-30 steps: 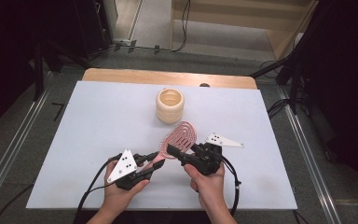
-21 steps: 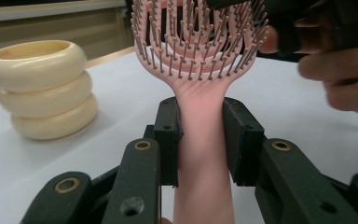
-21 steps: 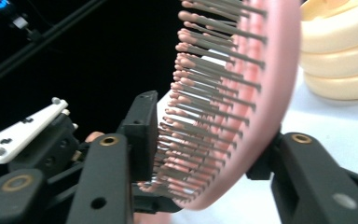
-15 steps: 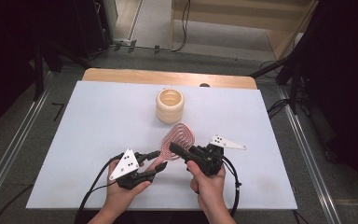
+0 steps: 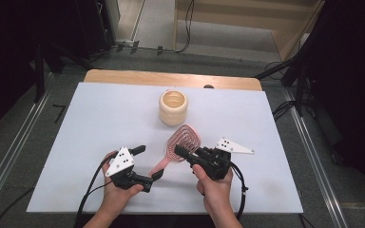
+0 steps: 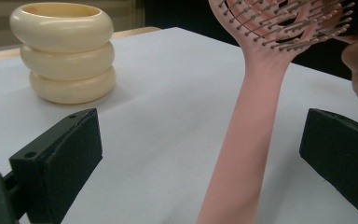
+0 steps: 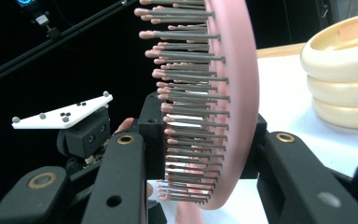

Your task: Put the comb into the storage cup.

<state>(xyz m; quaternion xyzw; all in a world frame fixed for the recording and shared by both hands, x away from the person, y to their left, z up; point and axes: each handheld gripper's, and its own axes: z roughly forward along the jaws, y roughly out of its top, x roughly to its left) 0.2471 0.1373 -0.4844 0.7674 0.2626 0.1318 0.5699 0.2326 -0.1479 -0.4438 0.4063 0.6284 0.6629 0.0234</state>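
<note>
Two claws: right claw (image 5: 183,153) pinches the pink hairbrush (image 5: 183,142) by its head, lifted above the worktop (image 5: 100,118); left claw (image 5: 147,164) spread around the handle, not touching.
Risk: bristles give poor purchase, so the brush may twist or slip.
Nearby: cream ringed holder (image 5: 173,107), well apart.

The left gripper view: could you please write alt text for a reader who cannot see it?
A pink hairbrush stands between the two open black jaws of the left hand-held gripper, its handle untouched by either jaw and its bristled head at the top edge. Behind it on the white table stands a cream ribbed cup.
</note>
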